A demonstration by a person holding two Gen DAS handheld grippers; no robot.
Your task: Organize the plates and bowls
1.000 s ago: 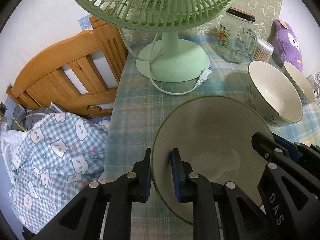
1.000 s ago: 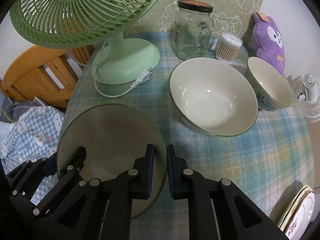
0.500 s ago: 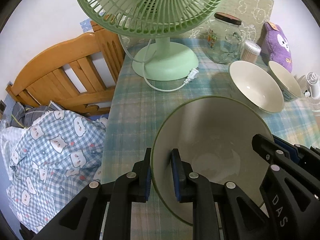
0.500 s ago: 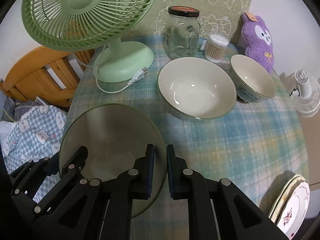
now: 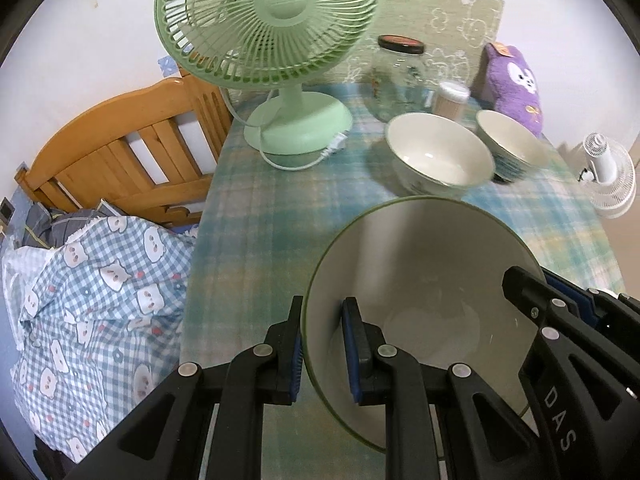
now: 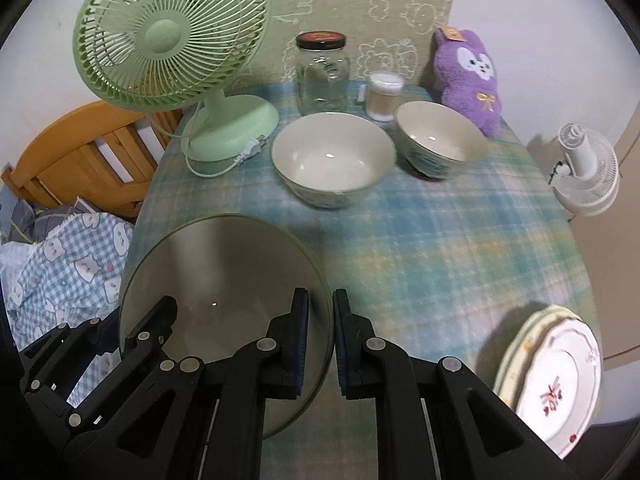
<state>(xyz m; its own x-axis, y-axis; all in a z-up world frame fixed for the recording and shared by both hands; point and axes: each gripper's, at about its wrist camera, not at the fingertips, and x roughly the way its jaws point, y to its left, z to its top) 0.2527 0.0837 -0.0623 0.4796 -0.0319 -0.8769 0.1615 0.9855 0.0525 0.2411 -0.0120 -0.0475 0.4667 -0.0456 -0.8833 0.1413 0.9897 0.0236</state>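
Above the plaid table (image 6: 460,240), both grippers angle steeply down, fingers clamped on opposite rims of the large bowl (image 5: 420,280).

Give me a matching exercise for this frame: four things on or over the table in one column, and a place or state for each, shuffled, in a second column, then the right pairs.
Things
1. large bowl
2. glass jar
3. stack of plates
4. purple plush toy

Places or states
A. at the near right edge of the table
B. gripped at its rim by the left gripper and the right gripper
C. at the far right corner, against the wall
D. standing just right of the green fan, dark lid on

Pairs: 1-B, 2-D, 3-A, 4-C
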